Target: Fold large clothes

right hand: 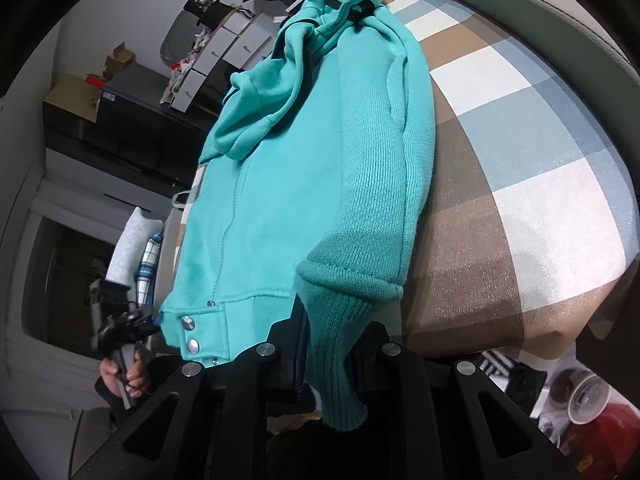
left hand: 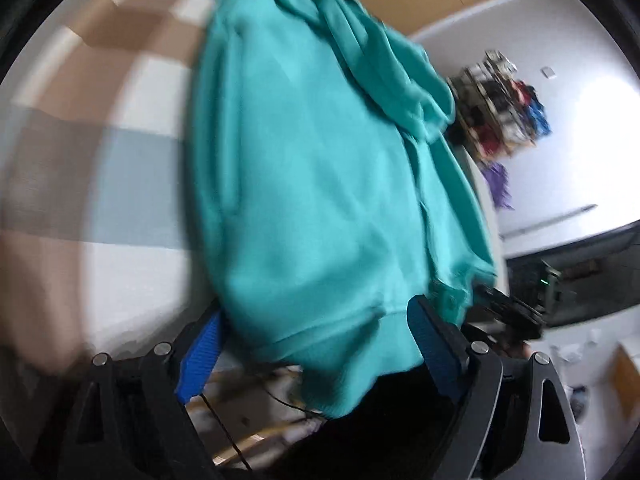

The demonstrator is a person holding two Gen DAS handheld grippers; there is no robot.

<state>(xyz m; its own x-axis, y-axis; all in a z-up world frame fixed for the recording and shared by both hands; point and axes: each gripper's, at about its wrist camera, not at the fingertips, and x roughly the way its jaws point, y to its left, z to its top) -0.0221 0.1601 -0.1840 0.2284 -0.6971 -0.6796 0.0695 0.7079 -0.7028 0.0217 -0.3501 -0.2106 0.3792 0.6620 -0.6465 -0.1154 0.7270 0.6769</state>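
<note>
Right gripper [right hand: 320, 344]: jaws nearly closed, pinching the ribbed cuff [right hand: 340, 360] of the jacket's sleeve. Cuff passes between the fingers and hangs down past them toward the camera. Sleeve [right hand: 384, 168] runs forward from the jaws, lying on top of the jacket body.

Left gripper [left hand: 316, 344]: jaws stand wide, blue pads [left hand: 199, 360] on either side of the jacket hem [left hand: 332, 340]. Hem sits between the fingers, but the pads do not press on it; nothing is gripped. Left view is blurred.

Jacket [right hand: 280, 200]: teal, spread on a checked bedspread [right hand: 540, 160] of white, blue and brown squares, stretching ahead of both tools. Hem end is nearest the tools, collar end farthest. Metal snaps [right hand: 188, 334] show on the hem band, just left of the right gripper's fingers. Second sleeve is folded across the upper part of the body.

Right view, low left: a hand [right hand: 124, 376] grips the handle of the other tool, close beside the hem corner. Beyond the bed on that side are dark cabinets [right hand: 120, 128] with boxes on top.
</note>
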